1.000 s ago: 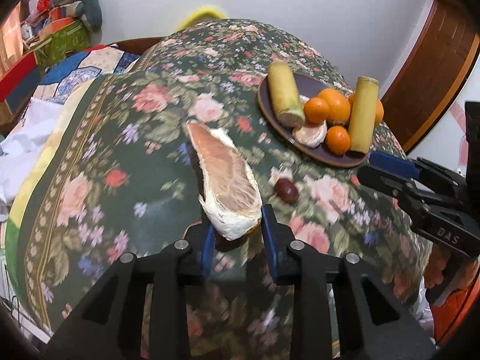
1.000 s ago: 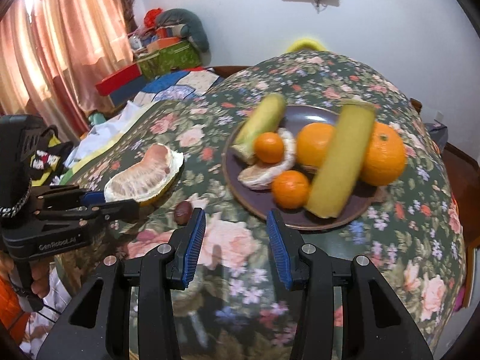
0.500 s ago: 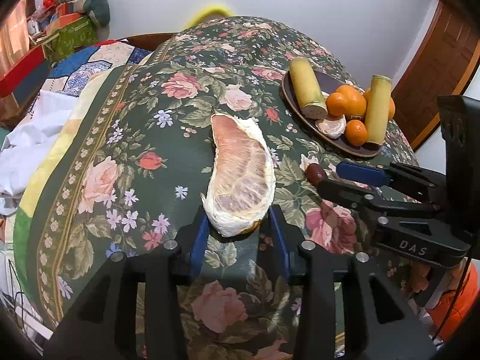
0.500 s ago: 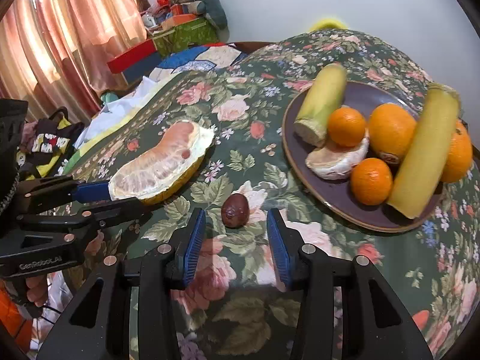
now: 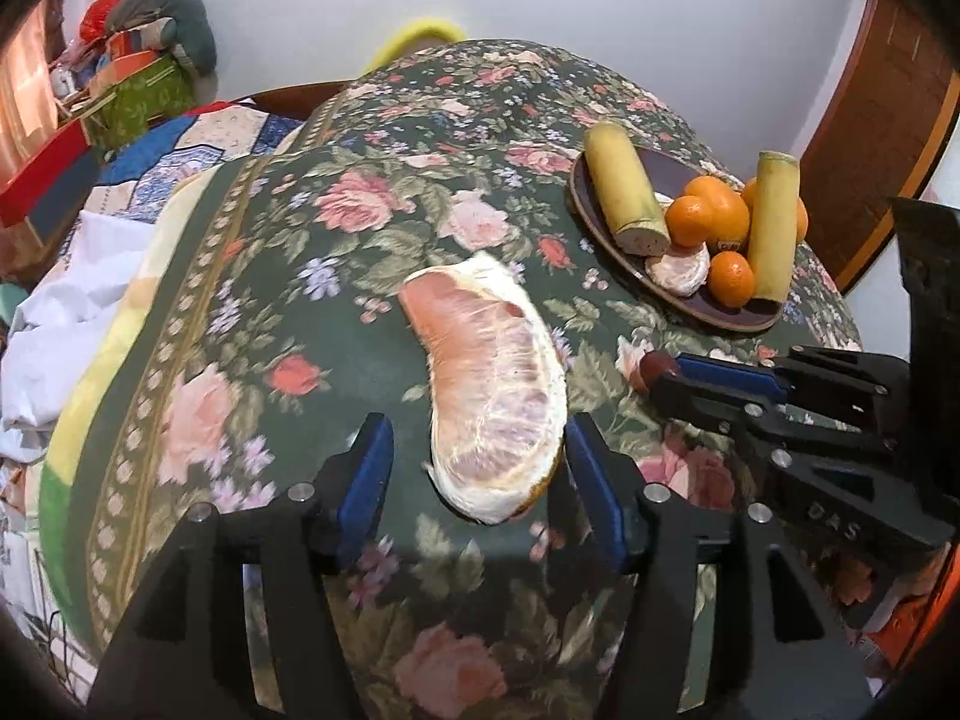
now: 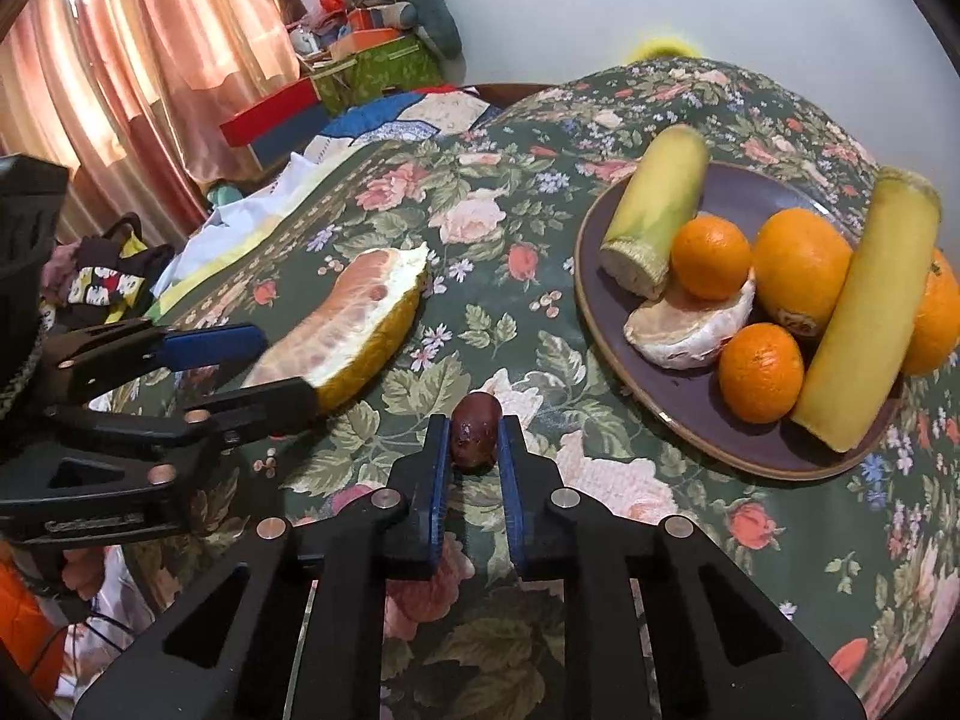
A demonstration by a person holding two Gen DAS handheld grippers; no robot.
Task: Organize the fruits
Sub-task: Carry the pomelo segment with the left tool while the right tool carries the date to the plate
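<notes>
A peeled pomelo wedge lies on the floral tablecloth, its near end between the fingers of my open left gripper; it also shows in the right wrist view. My right gripper is shut on a small dark brown fruit resting on the cloth; its tip shows in the left wrist view. A dark purple plate holds several oranges, two yellow-green cane pieces and a peeled segment. The left gripper shows at left in the right wrist view.
The floral tablecloth covers a round table. Bedding, boxes and a stuffed toy sit beyond the table's far left. Pink curtains hang at left. A wooden door stands at right.
My left gripper has opened wide and let go of the pomelo wedge, which now lies on the cloth. My right gripper has moved forward and closed on the small brown fruit.
</notes>
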